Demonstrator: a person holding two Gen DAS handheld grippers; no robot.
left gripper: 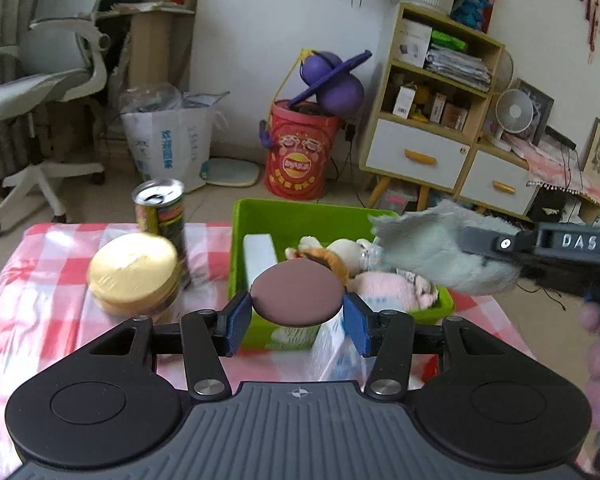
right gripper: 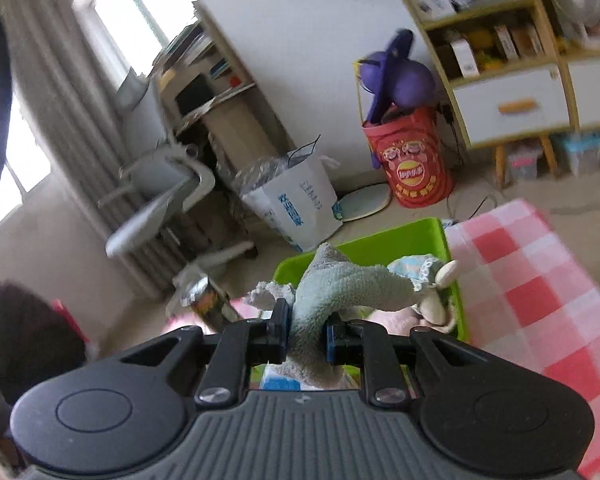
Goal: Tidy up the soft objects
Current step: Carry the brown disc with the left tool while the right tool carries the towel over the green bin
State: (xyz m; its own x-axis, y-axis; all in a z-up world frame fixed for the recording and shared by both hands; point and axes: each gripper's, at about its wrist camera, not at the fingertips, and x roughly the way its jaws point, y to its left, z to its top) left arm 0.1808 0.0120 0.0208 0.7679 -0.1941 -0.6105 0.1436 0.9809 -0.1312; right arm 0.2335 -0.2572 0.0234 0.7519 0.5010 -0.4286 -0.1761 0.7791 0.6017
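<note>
A green bin (left gripper: pixel 256 210) stands on the checked tablecloth and holds several plush toys, among them a pink one (left gripper: pixel 384 286) and a cream one (left gripper: pixel 346 250). My left gripper (left gripper: pixel 298 322) is shut on a brown oval pad (left gripper: pixel 298 294) at the bin's near wall. My right gripper (right gripper: pixel 307 330) is shut on a grey-green plush cloth (right gripper: pixel 348 284) and holds it above the bin (right gripper: pixel 380 236). The same cloth (left gripper: pixel 428 246) and right gripper show at the right of the left wrist view, over the bin's right end.
A round gold-lidded tin (left gripper: pixel 134 266) and an opened drink can (left gripper: pixel 162 208) stand on the cloth left of the bin. A clear plastic bag (left gripper: pixel 336 356) lies by the bin's near side. A red snack drum (left gripper: pixel 300 152), a shelf unit and an office chair stand behind.
</note>
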